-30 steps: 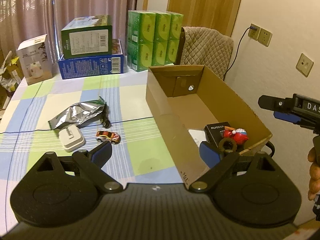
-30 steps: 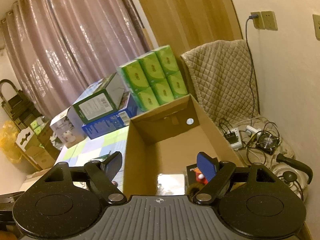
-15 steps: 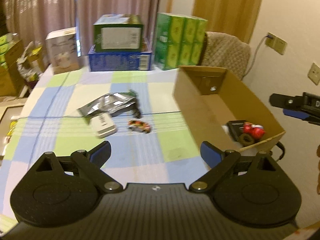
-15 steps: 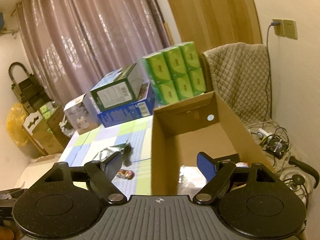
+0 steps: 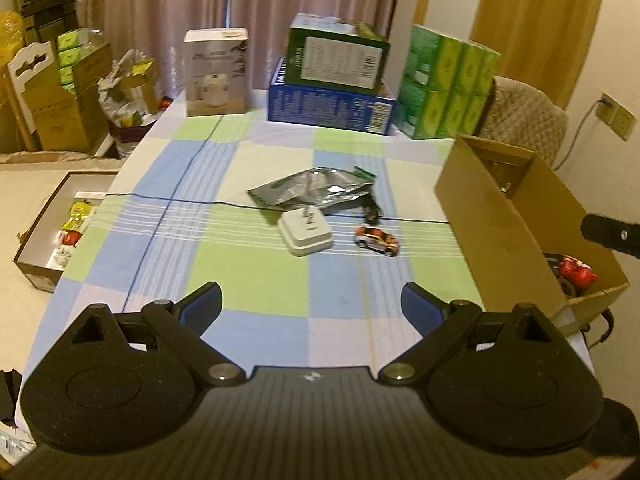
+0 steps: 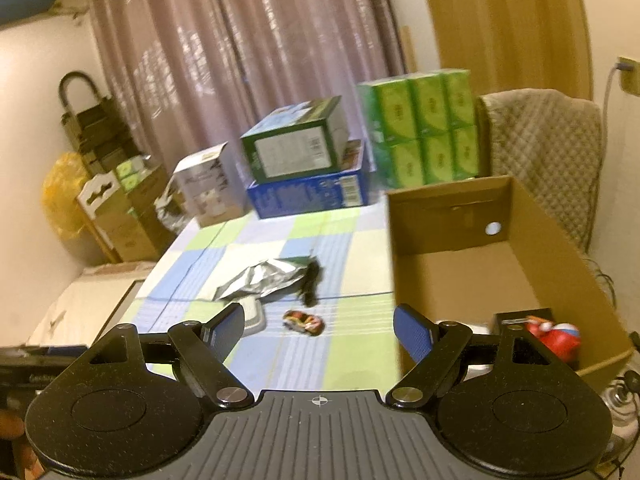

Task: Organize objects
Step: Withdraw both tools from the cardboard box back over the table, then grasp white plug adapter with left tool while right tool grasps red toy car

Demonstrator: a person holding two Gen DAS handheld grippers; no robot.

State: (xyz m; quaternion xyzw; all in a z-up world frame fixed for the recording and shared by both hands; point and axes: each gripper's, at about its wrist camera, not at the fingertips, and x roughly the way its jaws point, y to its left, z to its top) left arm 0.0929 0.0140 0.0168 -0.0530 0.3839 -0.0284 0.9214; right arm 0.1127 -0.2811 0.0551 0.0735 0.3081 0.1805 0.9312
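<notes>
On the checked tablecloth [image 5: 248, 280] lie a silver foil pouch [image 5: 312, 192], a white case [image 5: 305, 232], a small toy car [image 5: 378, 241] and a dark object [image 5: 370, 210]. An open cardboard box [image 5: 496, 216] stands at the table's right side with a red toy [image 5: 576, 276] inside. My left gripper [image 5: 311, 304] hangs open and empty above the near part of the table. My right gripper [image 6: 319, 328] is open too, near the box's [image 6: 500, 276] left wall, with the toy car [image 6: 305, 322] between its fingers in view. The red toy [image 6: 554, 334] and a black box [image 6: 520, 318] lie inside.
Stacked cartons [image 5: 334, 92], green tissue packs [image 5: 448, 84] and a white carton [image 5: 216, 72] line the table's far edge. A padded chair back [image 5: 524, 112] rises behind the box. Cardboard boxes [image 5: 52, 224] sit on the floor to the left.
Both grippers swung left and back from the box. The left wrist view now centres on the table's loose items. The right wrist view now shows the table as well as the box.
</notes>
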